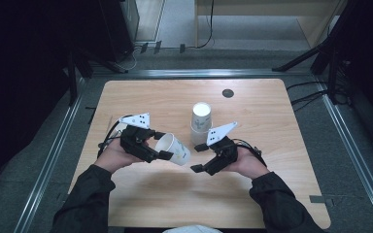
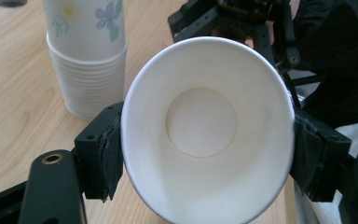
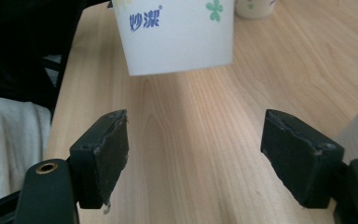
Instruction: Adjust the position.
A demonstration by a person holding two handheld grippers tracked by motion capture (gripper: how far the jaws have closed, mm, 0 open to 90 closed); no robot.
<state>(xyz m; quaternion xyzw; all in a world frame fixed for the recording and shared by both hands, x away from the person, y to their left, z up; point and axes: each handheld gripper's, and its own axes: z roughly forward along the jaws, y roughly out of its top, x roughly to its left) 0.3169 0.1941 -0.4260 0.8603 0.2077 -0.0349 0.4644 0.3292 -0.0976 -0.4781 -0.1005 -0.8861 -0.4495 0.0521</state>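
My left gripper [image 1: 162, 145] is shut on a white paper cup [image 1: 175, 149], pinching its rim from both sides. The cup lies on its side above the table with its base pointing right. In the left gripper view the pads [image 2: 112, 151] press the rim of the cup [image 2: 200, 121], and its empty inside faces the camera. A stack of flower-printed paper cups [image 1: 201, 119] stands upright at the table's middle and appears again as the stack [image 2: 86, 70]. My right gripper [image 1: 196, 158] stands open just right of the held cup, nothing between its fingers. Ahead of the right gripper [image 3: 196, 149] hangs the cup's printed base [image 3: 177, 37].
The wooden table [image 1: 145, 97] has a small dark round disc [image 1: 228, 93] set in it near the far edge. Black stands and cables lie on the floor beyond the table's back and right sides. The person's sleeves come in over the near edge.
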